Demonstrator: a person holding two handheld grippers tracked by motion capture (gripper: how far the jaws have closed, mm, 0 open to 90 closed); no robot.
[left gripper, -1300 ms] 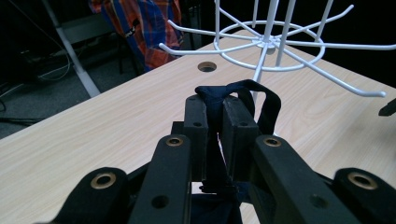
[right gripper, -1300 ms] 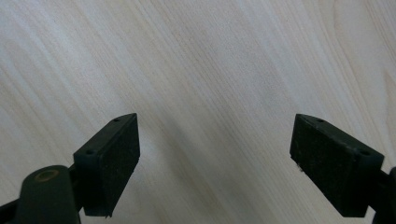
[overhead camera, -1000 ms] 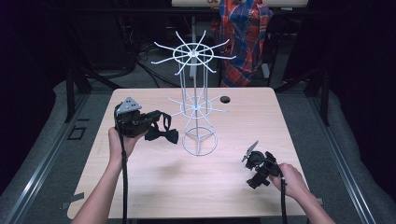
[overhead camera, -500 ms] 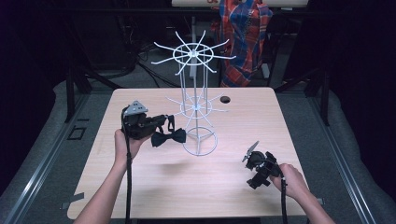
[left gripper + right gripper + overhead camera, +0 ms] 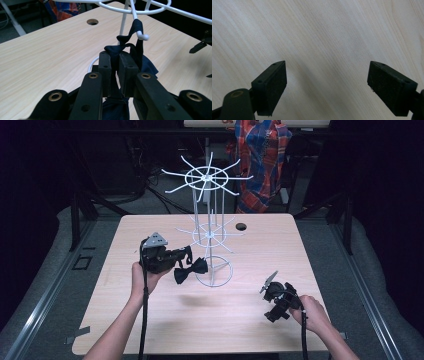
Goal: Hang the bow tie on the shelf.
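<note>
A white wire rack (image 5: 207, 210) with two tiers of hooked arms stands mid-table. My left gripper (image 5: 187, 254) is just left of its pole, shut on the strap of a black bow tie (image 5: 191, 270) that dangles below the jaws. In the left gripper view the strap (image 5: 137, 27) runs up from the gripper (image 5: 115, 56) and lies over a ball-tipped hook (image 5: 143, 37) of the lower tier. My right gripper (image 5: 270, 297) rests low over the table at the front right. It is open, with only bare wood between its pads (image 5: 274, 85).
The rack's base ring (image 5: 214, 272) sits on the wooden table (image 5: 150, 320). A round hole (image 5: 241, 226) lies behind the rack. A plaid shirt (image 5: 262, 155) shows beyond the far edge. The other gripper's jaw tip (image 5: 198, 46) appears at the right of the left gripper view.
My left gripper has carried the bow tie rightward, from well left of the rack to right beside its pole. The right gripper has stayed put.
</note>
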